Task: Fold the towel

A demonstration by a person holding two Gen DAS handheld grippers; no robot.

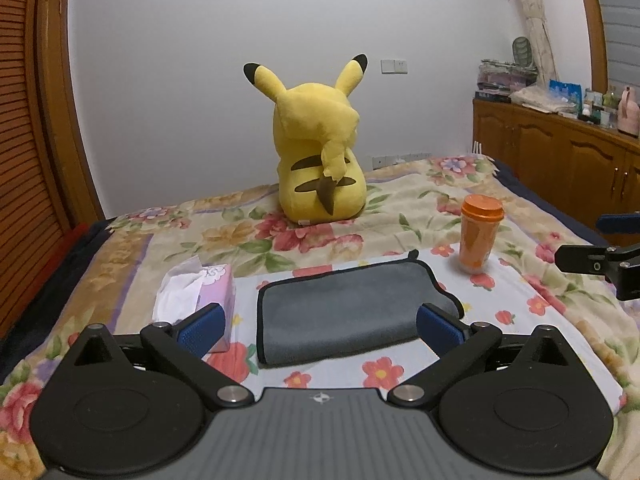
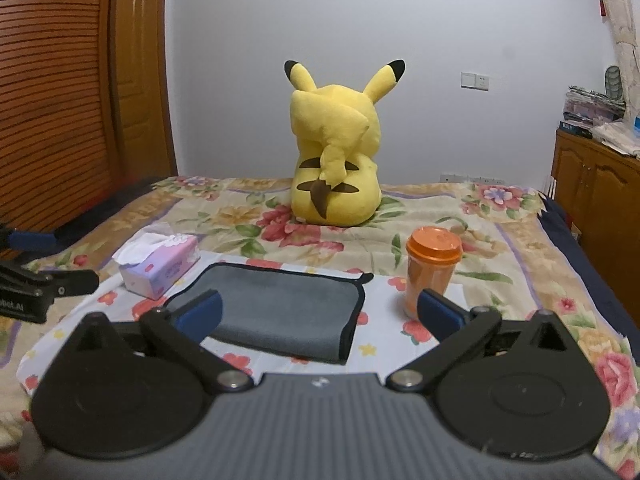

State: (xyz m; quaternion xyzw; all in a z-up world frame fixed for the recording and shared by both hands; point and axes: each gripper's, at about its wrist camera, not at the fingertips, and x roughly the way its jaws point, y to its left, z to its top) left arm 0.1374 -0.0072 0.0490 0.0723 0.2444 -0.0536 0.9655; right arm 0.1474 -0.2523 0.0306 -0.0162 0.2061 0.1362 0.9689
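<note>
Now your left gripper [image 1: 320, 326] hovers wide open over the bed's near edge, holding nothing; your right gripper [image 2: 320, 312] alongside is spread just as wide, empty. Between them the grey towel [image 1: 340, 312] lies folded on the floral bedspread [image 1: 400, 216], tissue box [image 1: 200, 292] left, orange cup [image 1: 480, 236] right, yellow plush [image 1: 320, 152] by the white wall.

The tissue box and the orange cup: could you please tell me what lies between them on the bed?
The grey towel, already folded, lies between the tissue box and the orange cup; both wrist views show it.
</note>
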